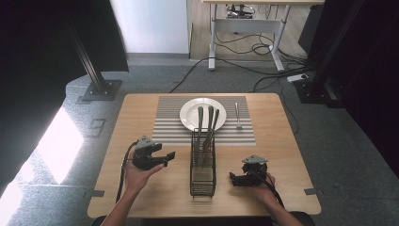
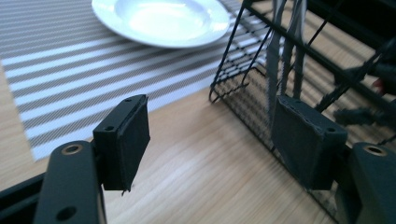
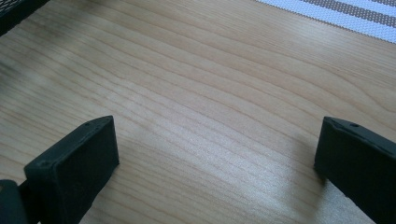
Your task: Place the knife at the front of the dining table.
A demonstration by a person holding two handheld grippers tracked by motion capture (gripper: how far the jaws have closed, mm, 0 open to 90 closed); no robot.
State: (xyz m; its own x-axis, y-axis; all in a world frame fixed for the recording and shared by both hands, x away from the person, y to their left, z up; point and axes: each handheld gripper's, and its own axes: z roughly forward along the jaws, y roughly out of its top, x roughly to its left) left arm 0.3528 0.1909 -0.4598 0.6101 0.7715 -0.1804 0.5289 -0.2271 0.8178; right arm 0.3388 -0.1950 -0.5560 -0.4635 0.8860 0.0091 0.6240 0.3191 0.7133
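Where carpet (image 1: 329, 141) spreads, wooden table (image 1: 141, 188) bears striped placemat (image 1: 169, 122).

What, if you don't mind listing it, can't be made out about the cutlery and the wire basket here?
- High view: utensils in the black wire basket are too small to identify.
- Left gripper view: their tips are cut off by the top edge; blurred.
- High view: the small metal piece on the striped placemat is too small.

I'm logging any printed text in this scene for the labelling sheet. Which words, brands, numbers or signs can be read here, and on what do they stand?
None can be read.
White plate: plain, no mark.
Striped placemat: stripes, no lettering.
Black wire cutlery basket and the cutlery in it: no label visible.
Left tongs and right tongs: black pads, no print.
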